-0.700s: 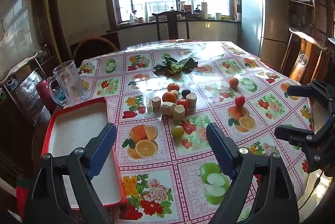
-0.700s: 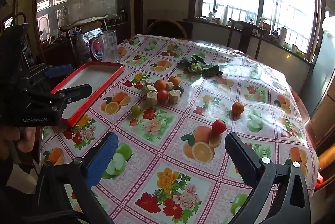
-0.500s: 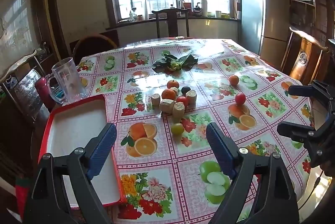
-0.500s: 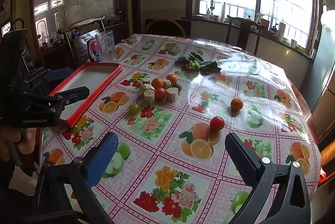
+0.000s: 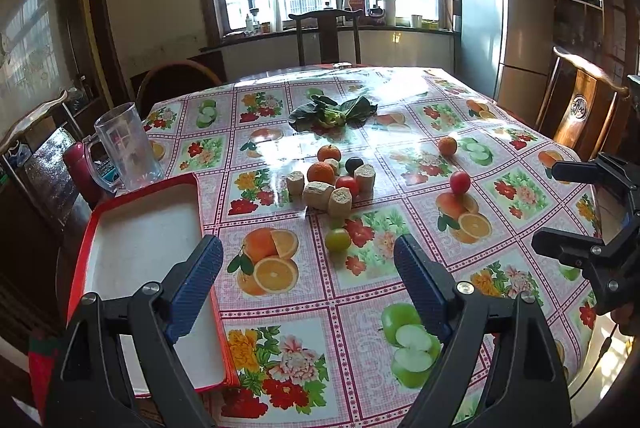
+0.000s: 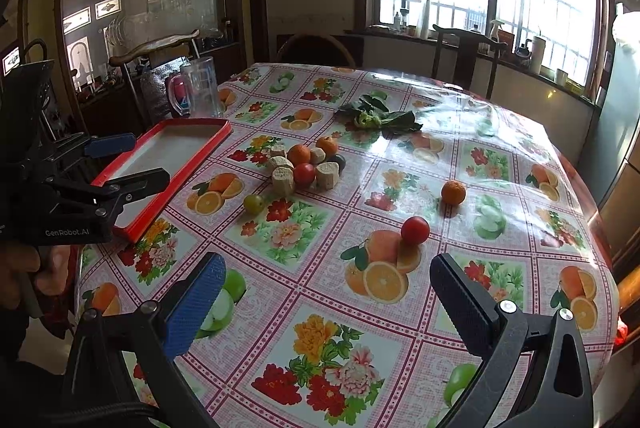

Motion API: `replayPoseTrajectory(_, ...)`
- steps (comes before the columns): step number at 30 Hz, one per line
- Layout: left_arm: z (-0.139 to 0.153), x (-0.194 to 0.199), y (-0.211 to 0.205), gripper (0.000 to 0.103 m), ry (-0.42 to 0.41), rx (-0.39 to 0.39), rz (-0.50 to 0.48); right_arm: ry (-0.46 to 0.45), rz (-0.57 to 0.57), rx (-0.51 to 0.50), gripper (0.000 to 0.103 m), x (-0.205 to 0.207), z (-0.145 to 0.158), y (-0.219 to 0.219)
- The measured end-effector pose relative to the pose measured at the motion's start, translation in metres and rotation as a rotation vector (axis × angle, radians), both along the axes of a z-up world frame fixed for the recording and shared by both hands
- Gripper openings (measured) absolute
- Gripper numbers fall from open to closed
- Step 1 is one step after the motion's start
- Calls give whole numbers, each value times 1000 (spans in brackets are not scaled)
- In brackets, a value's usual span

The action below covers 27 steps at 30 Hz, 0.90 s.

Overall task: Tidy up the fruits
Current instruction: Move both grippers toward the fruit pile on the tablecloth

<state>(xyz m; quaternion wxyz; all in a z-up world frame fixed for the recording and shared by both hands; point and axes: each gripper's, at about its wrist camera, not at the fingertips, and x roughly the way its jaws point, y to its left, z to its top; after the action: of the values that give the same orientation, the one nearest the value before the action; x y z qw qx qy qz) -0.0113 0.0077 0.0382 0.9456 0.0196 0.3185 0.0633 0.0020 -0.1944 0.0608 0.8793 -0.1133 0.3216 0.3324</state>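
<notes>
A pile of fruit and tan cut chunks (image 5: 332, 179) (image 6: 304, 165) sits mid-table: oranges, a red tomato, a dark fruit. A small green fruit (image 5: 337, 239) (image 6: 253, 203) lies in front of it. A red tomato (image 5: 459, 182) (image 6: 415, 230) and an orange (image 5: 447, 145) (image 6: 453, 192) lie apart to the right. A red-rimmed white tray (image 5: 80, 260) (image 6: 188, 163) lies at the table's left edge. My left gripper (image 5: 308, 284) (image 6: 128, 163) is open and empty above the near table. My right gripper (image 6: 324, 296) (image 5: 560, 207) is open and empty.
A clear plastic mug (image 5: 126, 147) (image 6: 200, 91) stands behind the tray beside a red bottle (image 5: 80, 171). Leafy greens (image 5: 332, 113) (image 6: 376, 115) lie at the far middle. Wooden chairs (image 5: 326, 35) surround the table; a fridge (image 5: 492, 15) stands at the right.
Both grippers have tilted or drawn back slightly, so the table appears a little lower in both views. Nothing was taken hold of.
</notes>
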Motion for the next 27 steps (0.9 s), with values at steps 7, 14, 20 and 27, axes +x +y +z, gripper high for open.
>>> replayPoseTrajectory(7, -7, 4, 5, 88, 24, -35, -3, 25, -15, 20, 103, 10, -7, -7)
replayPoseTrajectory(14, -18, 11, 9, 88, 56, -72, -5, 43, -39, 44, 103, 22, -16, -9)
replayPoseTrajectory(20, -36, 24, 17, 88, 104, -133, -6, 63, -72, 61, 101, 47, -33, -8)
replayPoseTrajectory(27, -52, 55, 16, 88, 151, -193, -36, 165, -166, 45, 86, 98, -57, -10)
